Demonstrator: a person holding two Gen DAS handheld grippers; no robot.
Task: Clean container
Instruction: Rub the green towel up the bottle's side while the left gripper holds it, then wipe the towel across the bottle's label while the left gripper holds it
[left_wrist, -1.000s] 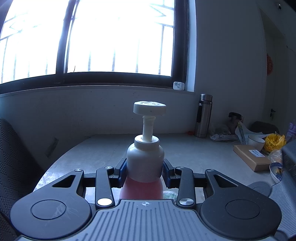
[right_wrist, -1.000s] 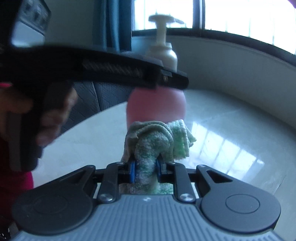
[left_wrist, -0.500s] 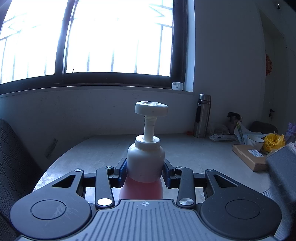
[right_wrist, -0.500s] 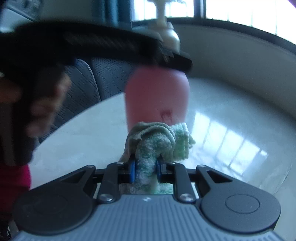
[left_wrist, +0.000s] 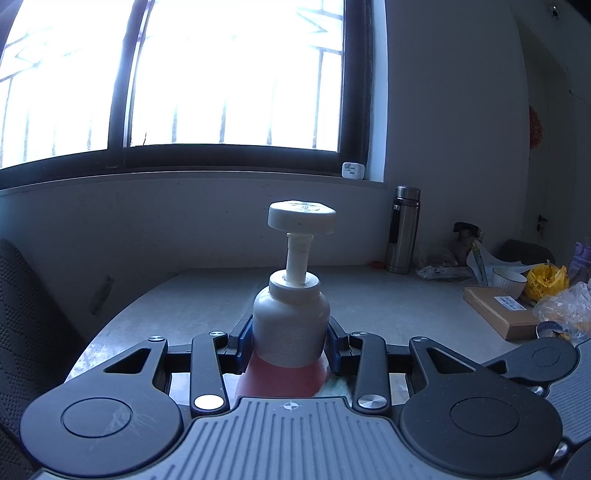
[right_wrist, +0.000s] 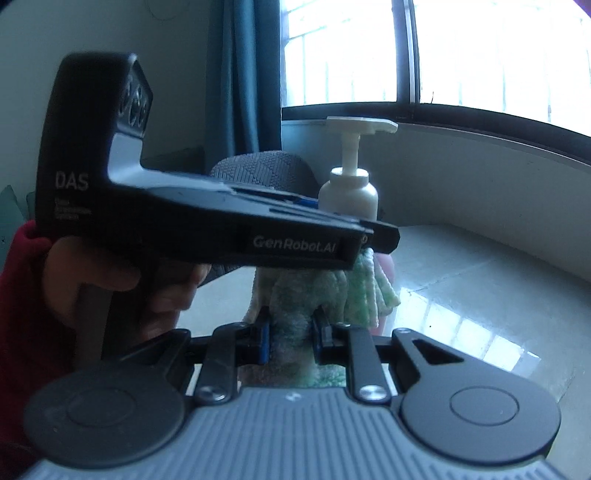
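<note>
My left gripper (left_wrist: 290, 345) is shut on a pump bottle (left_wrist: 291, 317) with a white top and pink body, held upright above the table. The bottle's white top also shows in the right wrist view (right_wrist: 349, 192), behind the left gripper's body (right_wrist: 207, 221). My right gripper (right_wrist: 290, 332) is shut on a green and white cloth (right_wrist: 317, 291). The cloth is pressed up against the bottle's pink lower part, just under the left gripper. A bit of the cloth shows in the left wrist view (left_wrist: 338, 387).
A grey table (left_wrist: 207, 295) runs to the wall under a window. At its far right stand a steel flask (left_wrist: 402, 230), a cardboard box (left_wrist: 498, 312), a white bowl (left_wrist: 508, 280) and plastic bags (left_wrist: 548, 282). A dark chair (right_wrist: 258, 170) stands at the left.
The right gripper with the cloth has moved lower and around the bottle's pink body, so the left gripper now covers most of it. The bottle stays held in place.
</note>
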